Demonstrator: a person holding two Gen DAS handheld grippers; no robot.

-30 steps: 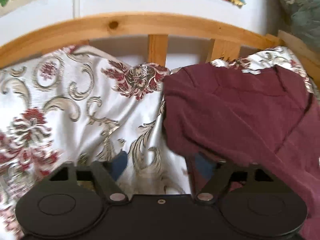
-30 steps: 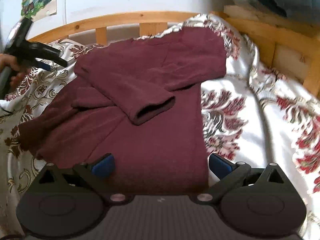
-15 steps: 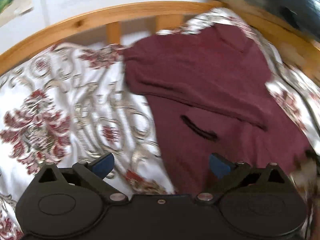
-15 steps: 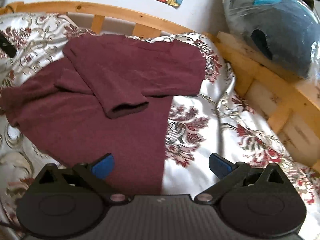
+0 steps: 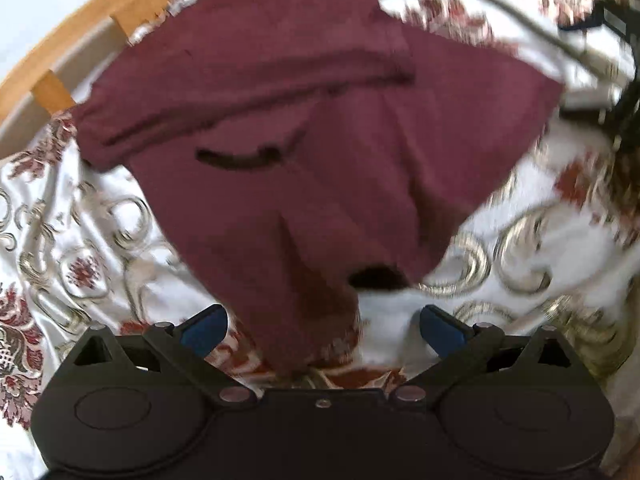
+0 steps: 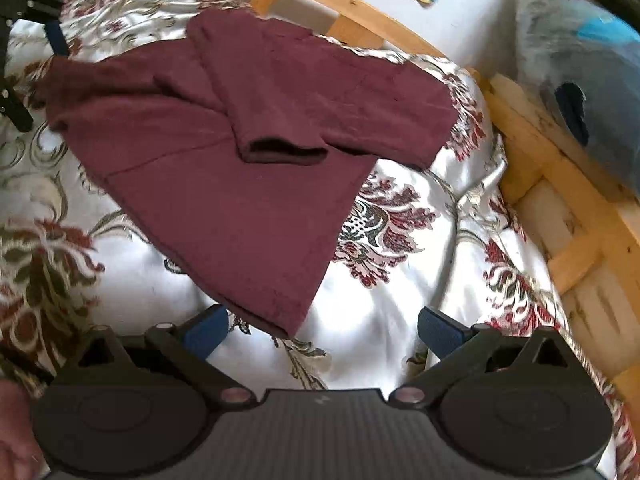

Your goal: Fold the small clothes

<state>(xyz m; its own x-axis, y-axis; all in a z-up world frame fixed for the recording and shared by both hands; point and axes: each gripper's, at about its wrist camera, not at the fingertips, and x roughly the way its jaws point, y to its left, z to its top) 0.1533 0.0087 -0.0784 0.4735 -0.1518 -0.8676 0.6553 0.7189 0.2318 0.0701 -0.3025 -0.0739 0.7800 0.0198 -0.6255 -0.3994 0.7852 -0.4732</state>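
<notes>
Left wrist view, blurred: left gripper (image 5: 322, 330) points down at the bed, jaws spread wide, nothing pinched. A maroon top (image 5: 304, 128) lies spread on the flowered bedspread (image 5: 80, 240), just ahead of the blue fingertips (image 5: 202, 330). Its nearest corner reaches down into the gap between the jaws, nearer the left one, pads not pressing it. A sleeve is folded across the body, its dark cuff opening (image 5: 240, 158) toward the left. A second dark opening (image 5: 376, 278) shows at the near right edge. Wooden bed rail (image 5: 80, 28) curves along the upper left. Dark blurred shape at far right edge, can't tell exactly what.

Right wrist view, sharper: right gripper (image 6: 322, 330) also spread wide, empty. The maroon top (image 6: 224, 184) lies ahead and left of centre; its near hem corner (image 6: 288, 320) sits just ahead of the jaws, nearer the left fingertip (image 6: 206, 330), not touching either pad. Folded sleeve cuff (image 6: 284, 152) lies across the middle of the top. The left gripper (image 6: 24, 20) shows at the upper left edge, just beside the top's far left corner. Bedspread (image 6: 400, 320) bare under the right jaw. Wooden rail (image 6: 560, 168) runs along the right; bagged blue-grey bundle (image 6: 580, 60) beyond it. A bit of hand (image 6: 12, 432) at bottom left.
</notes>
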